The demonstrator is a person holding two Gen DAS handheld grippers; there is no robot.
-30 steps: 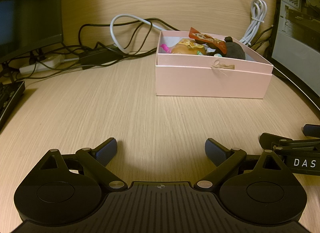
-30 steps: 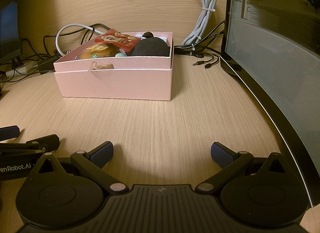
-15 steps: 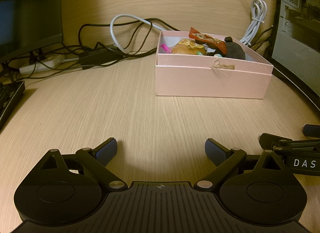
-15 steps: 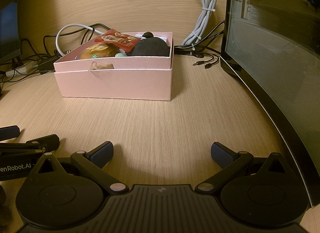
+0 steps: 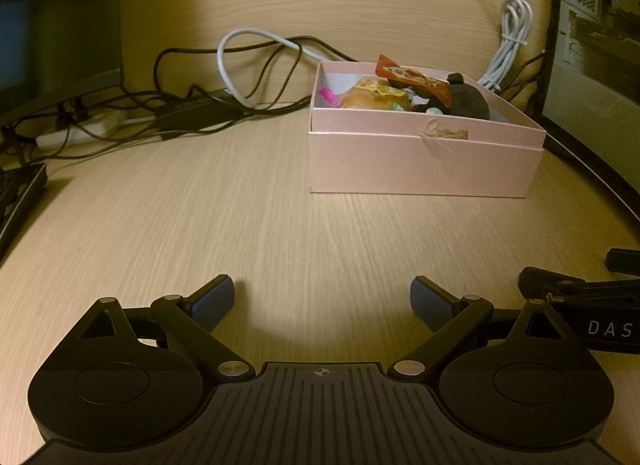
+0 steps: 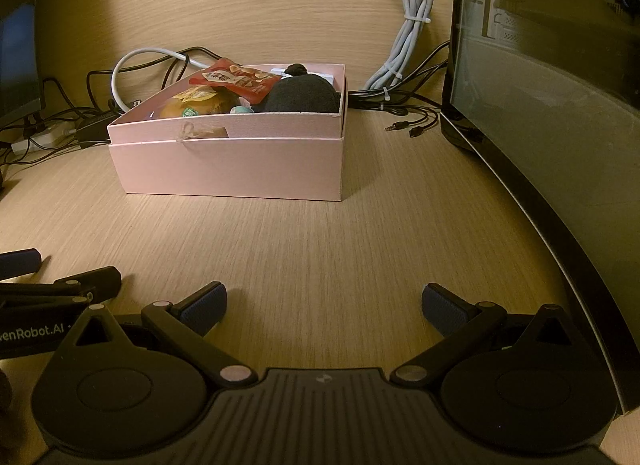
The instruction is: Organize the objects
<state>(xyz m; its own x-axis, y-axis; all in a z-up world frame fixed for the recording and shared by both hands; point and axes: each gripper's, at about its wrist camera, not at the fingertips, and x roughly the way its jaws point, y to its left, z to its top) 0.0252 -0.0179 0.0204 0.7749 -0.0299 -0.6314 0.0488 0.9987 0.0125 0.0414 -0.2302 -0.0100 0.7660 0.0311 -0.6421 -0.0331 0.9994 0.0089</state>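
Note:
A pink open box (image 5: 424, 165) (image 6: 232, 169) stands on the wooden desk. In it lie a red snack packet (image 5: 412, 79) (image 6: 236, 79), a wrapped bun (image 5: 372, 99) (image 6: 196, 105) and a black plush thing (image 5: 468, 99) (image 6: 304, 95). My left gripper (image 5: 322, 299) is open and empty, low over the desk, well in front of the box. My right gripper (image 6: 324, 305) is open and empty too, beside the left one. Each shows at the other view's edge: the right gripper (image 5: 580, 305) and the left gripper (image 6: 52, 293).
Tangled black and white cables (image 5: 224, 93) and a power strip (image 5: 80, 131) lie behind the box. A computer case with a glass side (image 6: 552, 113) stands at the right. A monitor (image 5: 52, 45) and a keyboard (image 5: 18, 197) are at the left.

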